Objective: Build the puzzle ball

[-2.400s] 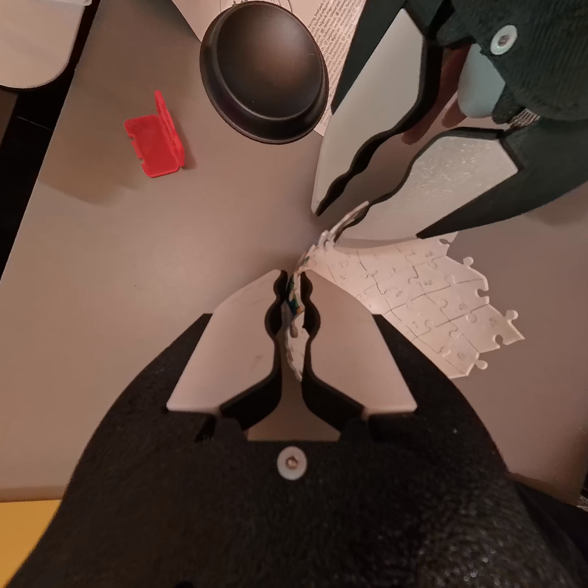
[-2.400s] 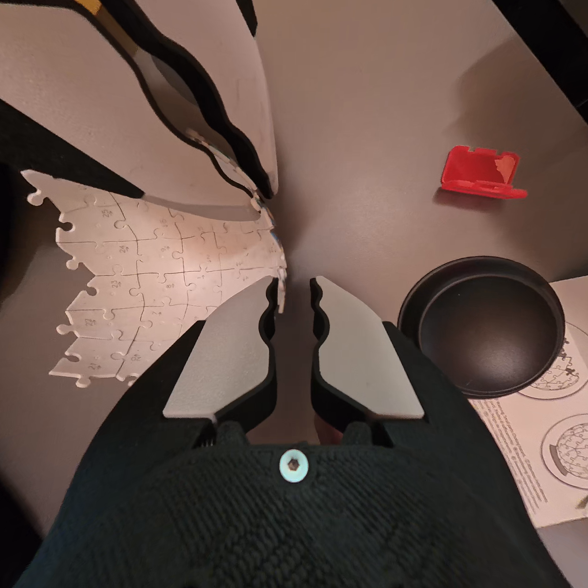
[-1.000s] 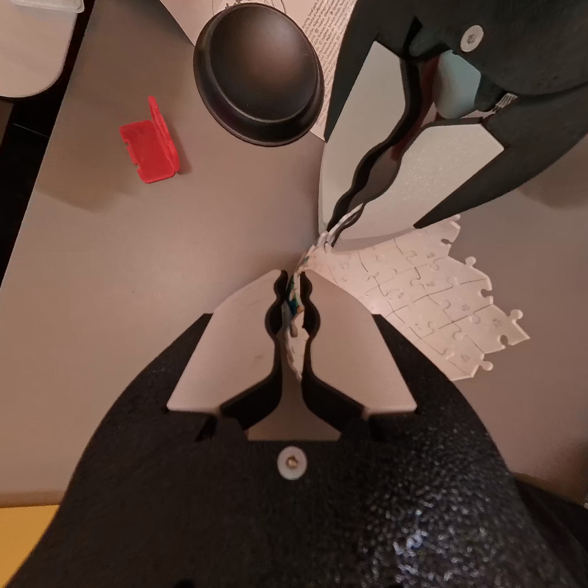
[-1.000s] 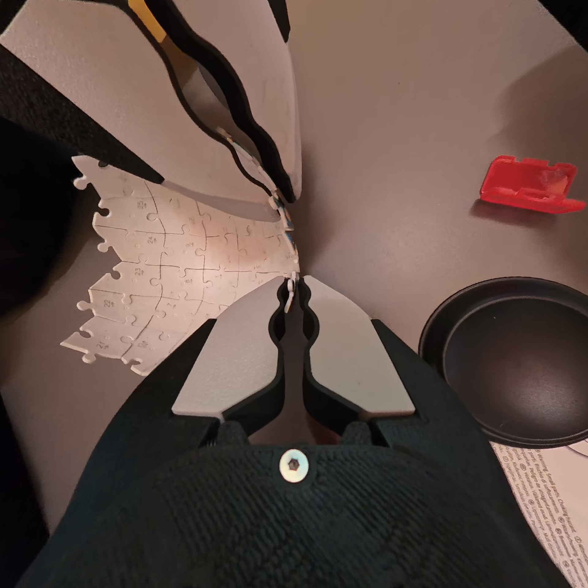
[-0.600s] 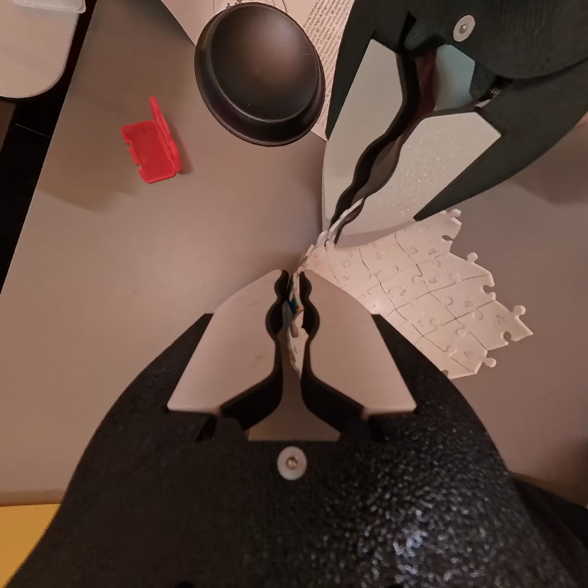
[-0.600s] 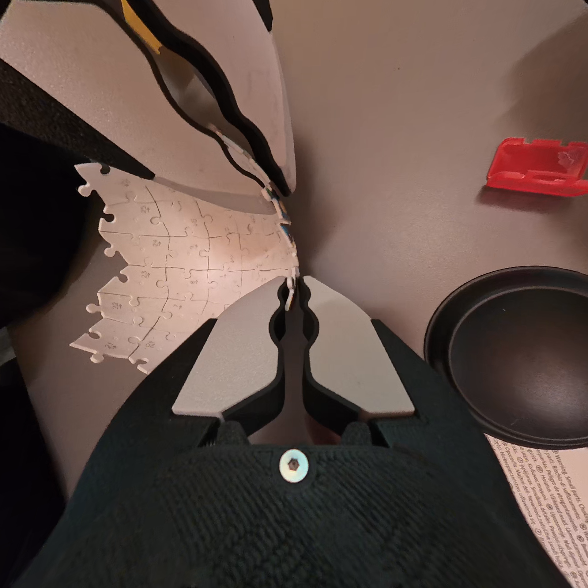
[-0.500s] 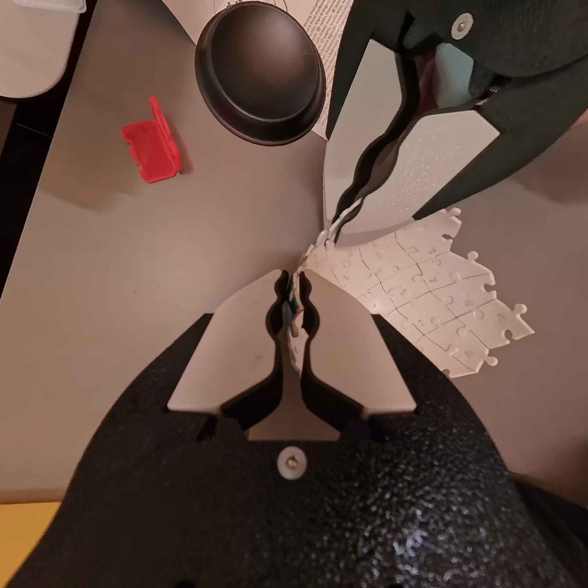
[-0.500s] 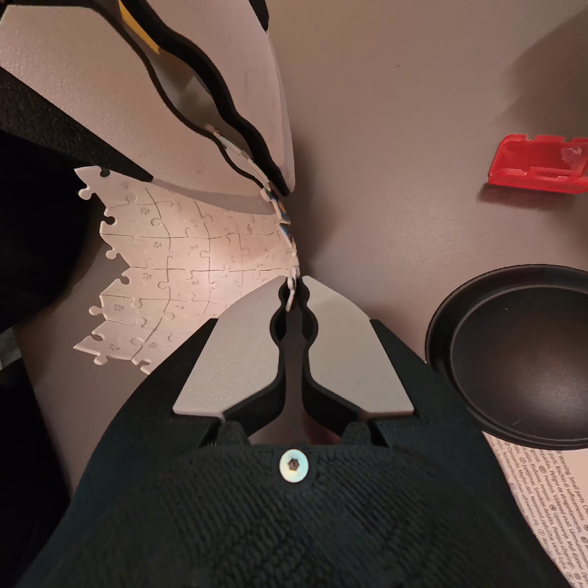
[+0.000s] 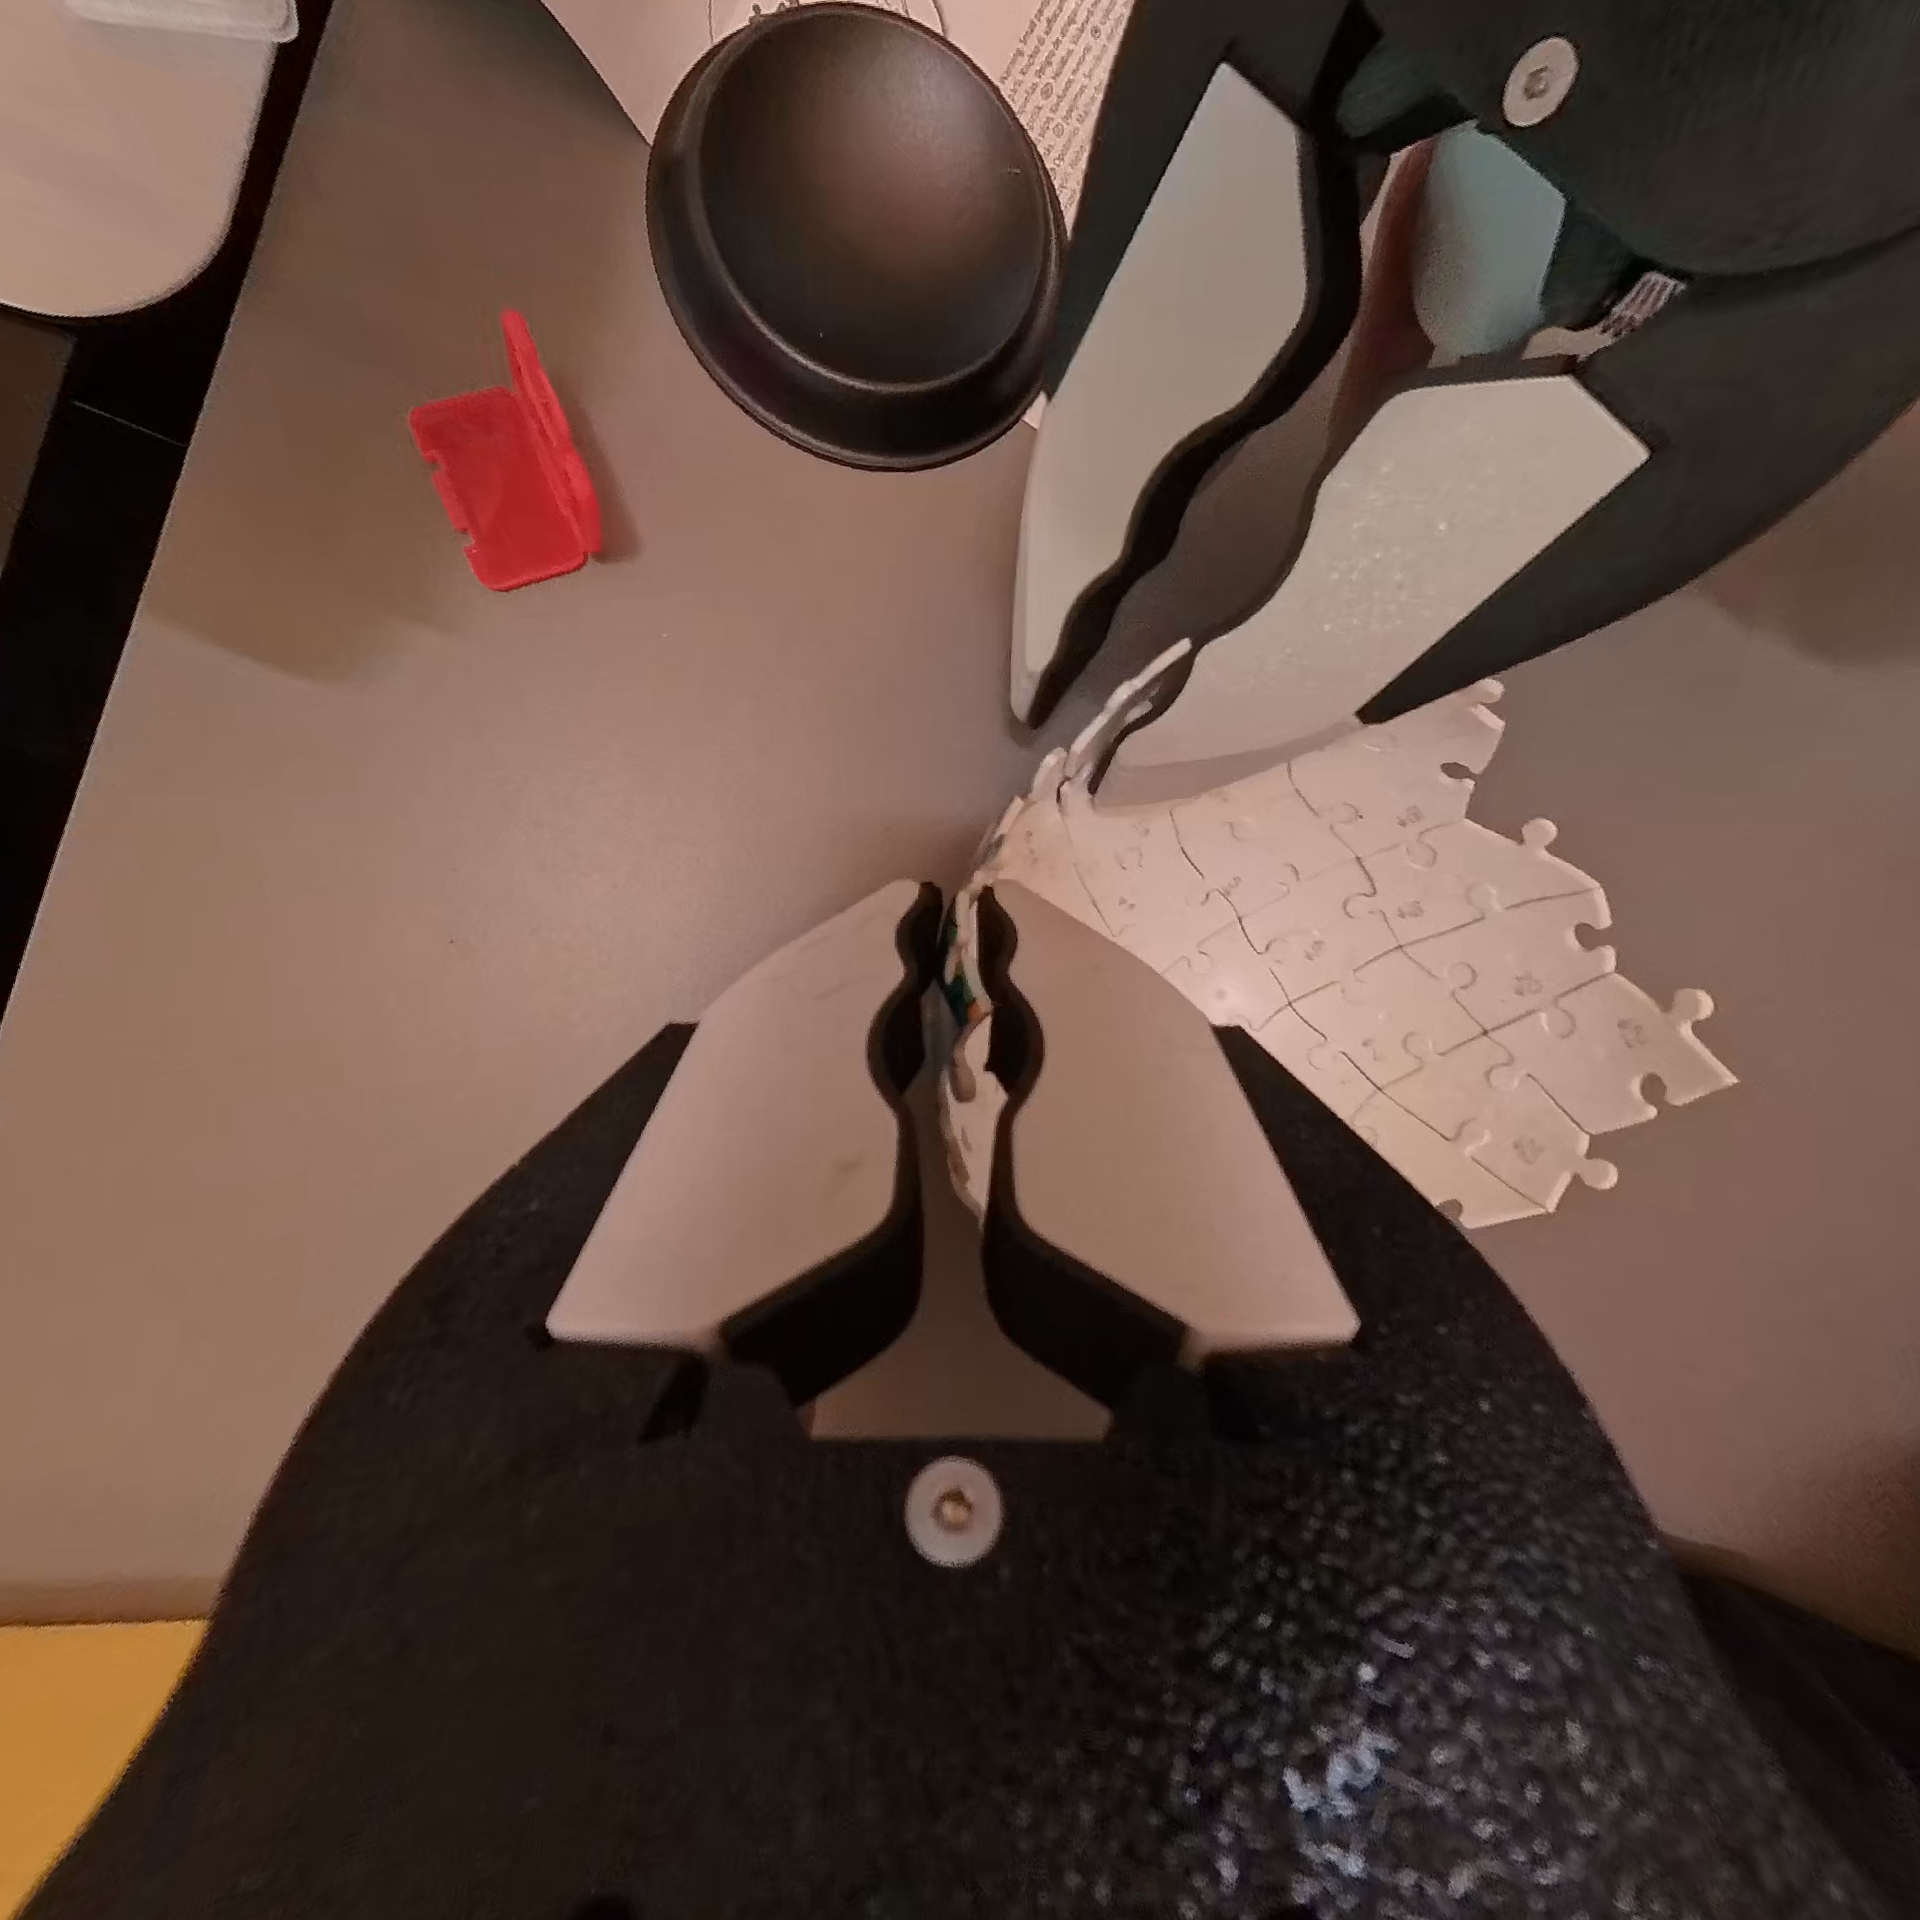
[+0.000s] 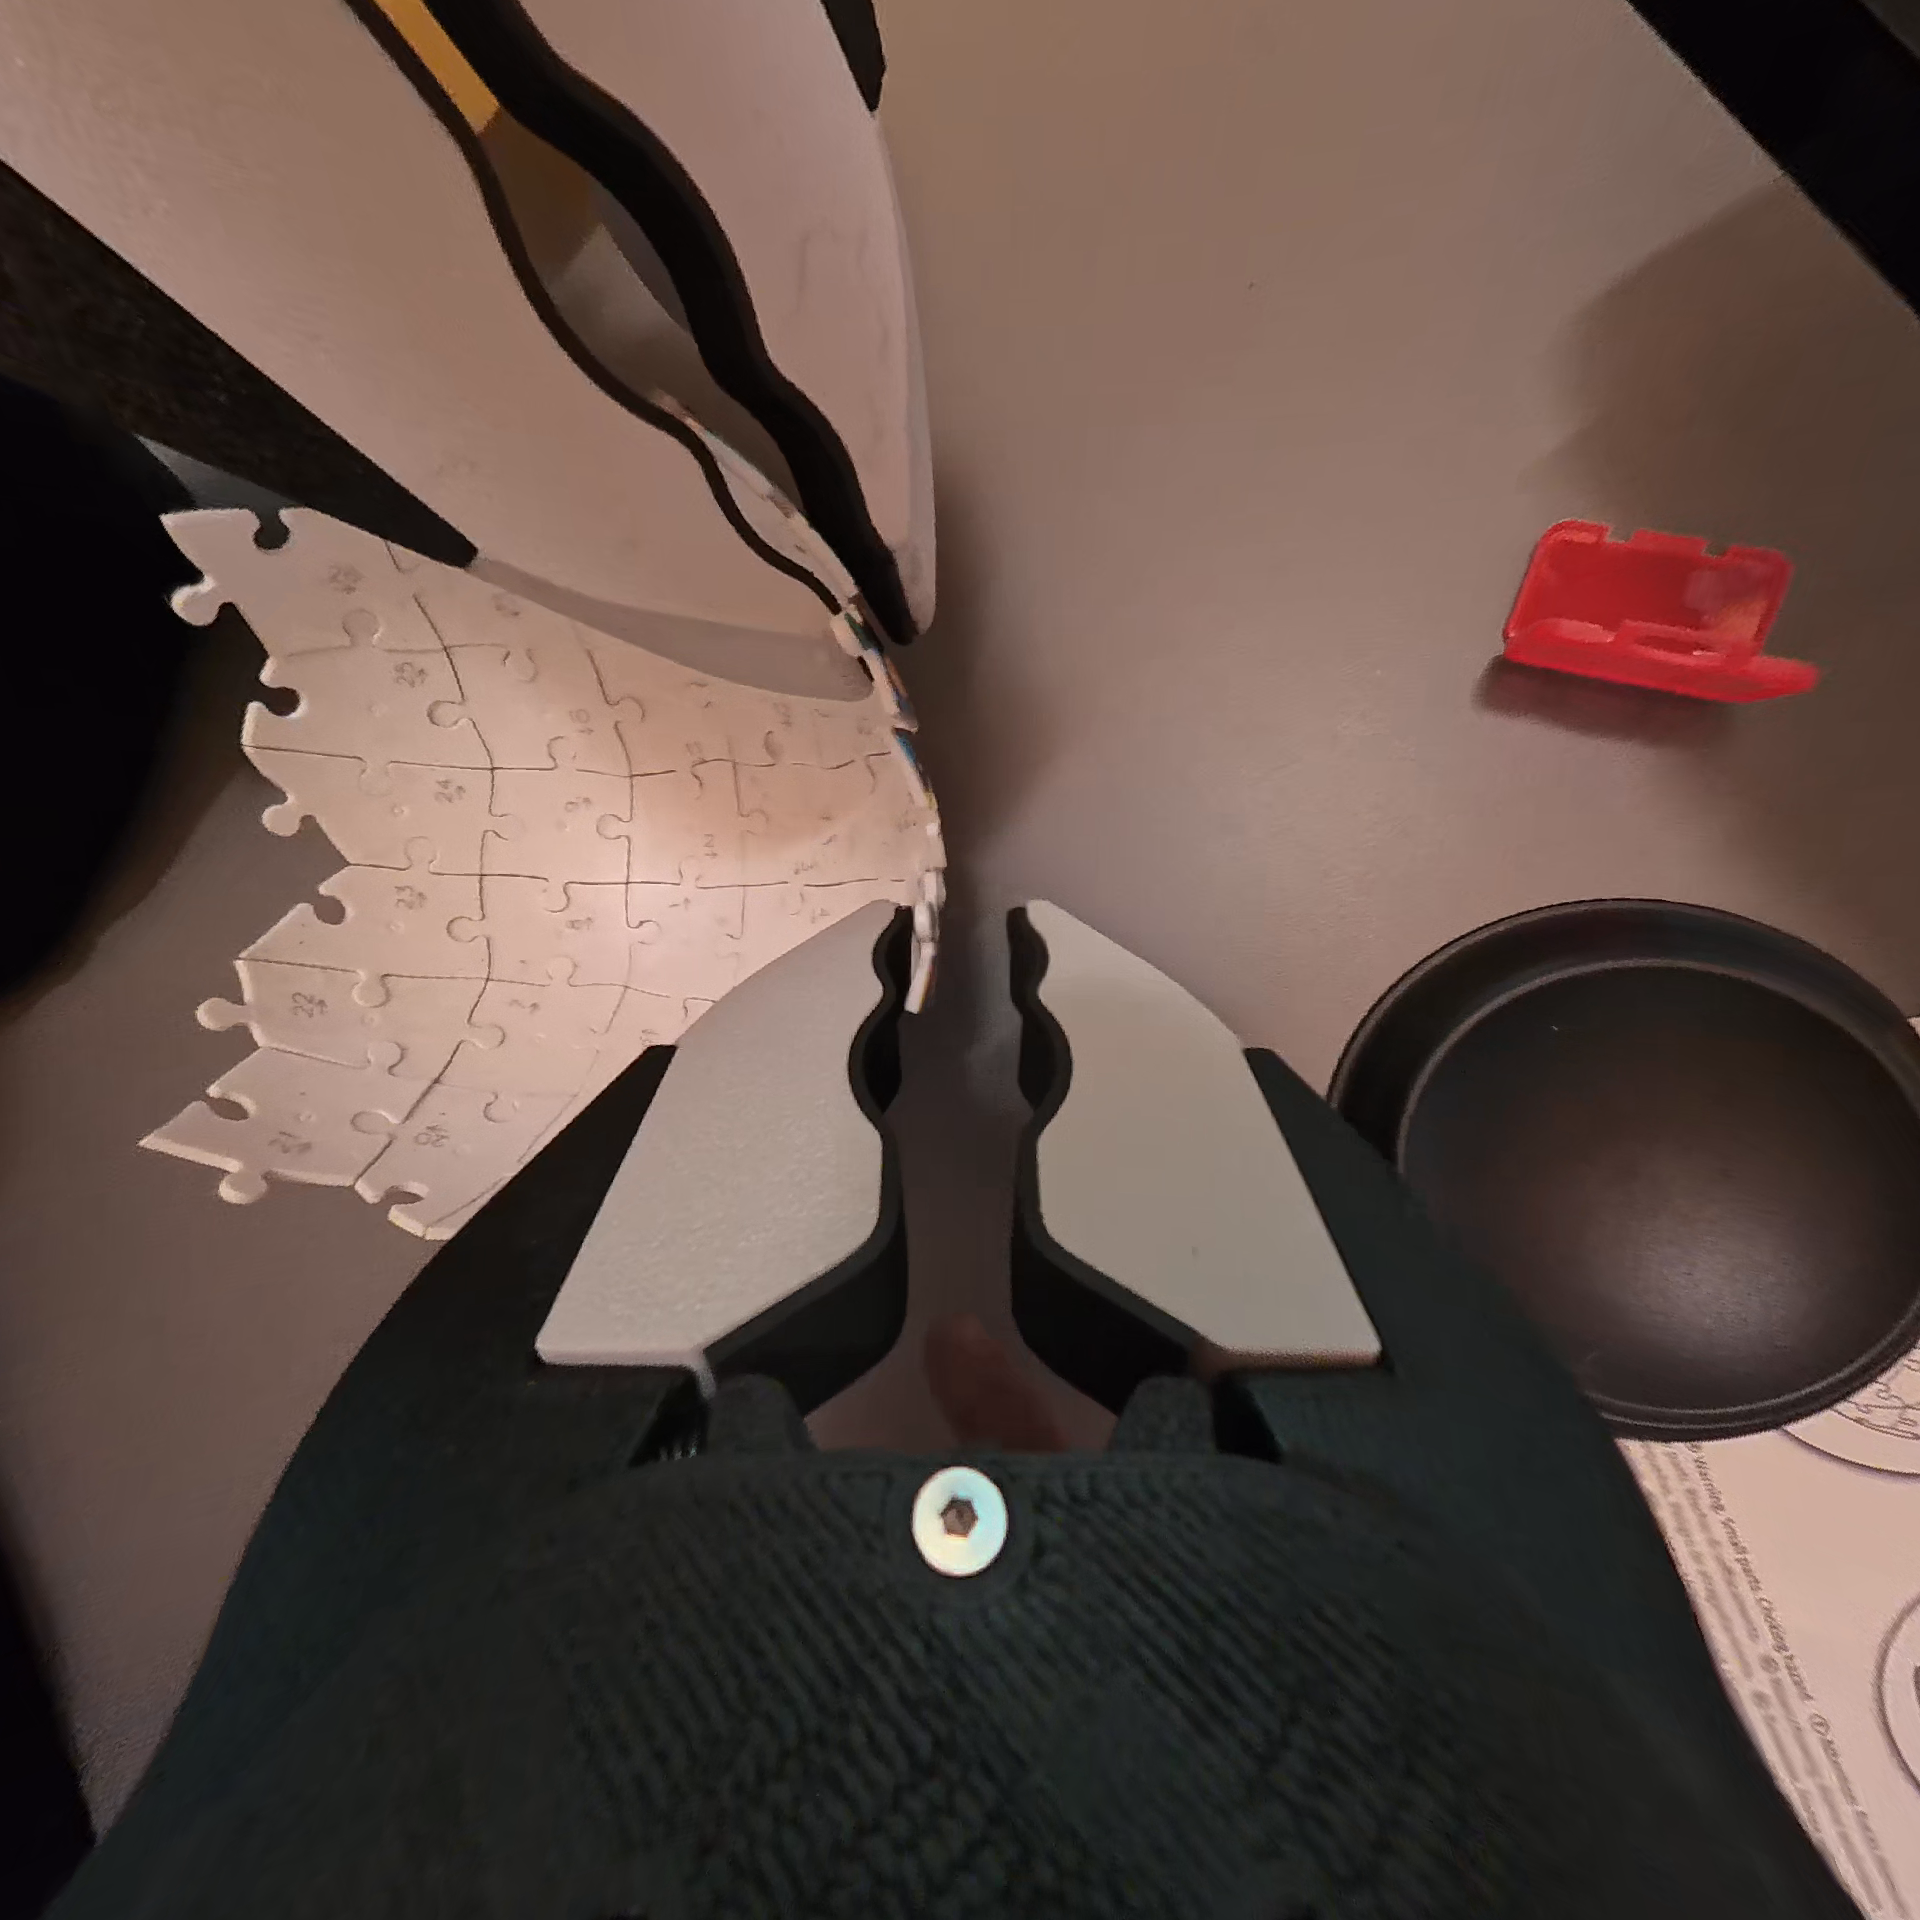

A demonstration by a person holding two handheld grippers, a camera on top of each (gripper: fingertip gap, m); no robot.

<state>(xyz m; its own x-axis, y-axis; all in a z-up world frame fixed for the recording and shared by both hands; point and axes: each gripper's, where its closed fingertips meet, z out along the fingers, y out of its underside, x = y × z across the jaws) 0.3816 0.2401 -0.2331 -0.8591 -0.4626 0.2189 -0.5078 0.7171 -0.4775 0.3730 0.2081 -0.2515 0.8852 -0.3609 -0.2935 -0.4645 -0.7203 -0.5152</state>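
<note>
Left gripper [image 9: 964, 906] pinches the puzzle sheet [image 9: 1382, 966]; right gripper [image 10: 956, 925] stands spread at its edge

Left wrist view: the jaws are pressed on the curved white sheet's edge, and the sheet fans out to the right; ahead and right, the right gripper [image 9: 1117, 717] gapes over the rim, ahead a black dish [image 9: 852, 229], ahead-left a red clip [image 9: 509, 457]. Right wrist view: the jaws are apart, the left fingertip [image 10: 894, 940] seemingly touching the sheet [image 10: 499, 862]; the dish [image 10: 1652, 1164] is to the right, the clip [image 10: 1652, 613] ahead-right

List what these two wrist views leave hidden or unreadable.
- Puzzle section: printed outer face turned away in both views; only the pale back shows.
- Its edge inside the left gripper: covered by the fingers.
- Black dome: cut by the right view's edge.
- Red piece: purpose unclear, too small.
</note>
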